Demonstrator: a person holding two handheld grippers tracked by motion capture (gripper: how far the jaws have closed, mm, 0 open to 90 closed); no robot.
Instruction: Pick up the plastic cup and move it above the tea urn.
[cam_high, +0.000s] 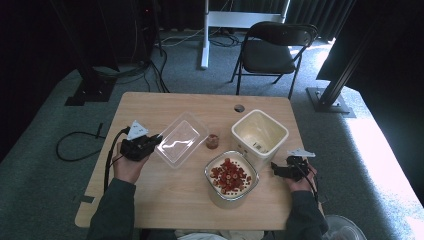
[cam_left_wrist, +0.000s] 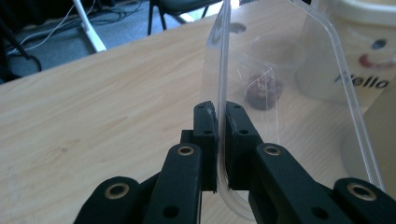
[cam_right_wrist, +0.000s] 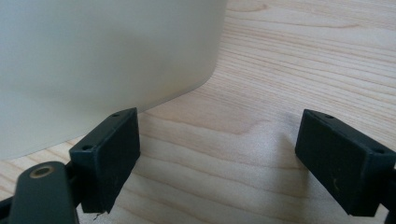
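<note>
A clear plastic lid (cam_high: 180, 139) is held tilted above the table's left middle. My left gripper (cam_high: 155, 140) is shut on its near rim; in the left gripper view the lid's edge (cam_left_wrist: 223, 70) passes between the closed jaws of the left gripper (cam_left_wrist: 222, 116). A white tub (cam_high: 231, 177) full of small red pieces stands at the front middle. An empty cream tub (cam_high: 259, 134) stands behind it to the right. My right gripper (cam_high: 276, 168) rests open on the table right of the tubs; in the right gripper view the right gripper (cam_right_wrist: 219, 140) stands beside a white tub wall (cam_right_wrist: 102, 60).
A small clear cup (cam_high: 212, 141) with red pieces sits between the lid and the cream tub, and appears through the lid as the cup (cam_left_wrist: 265, 88). The wooden table (cam_high: 150, 210) has a cable hole (cam_high: 239, 108) at the back. A black folding chair (cam_high: 272, 50) stands beyond.
</note>
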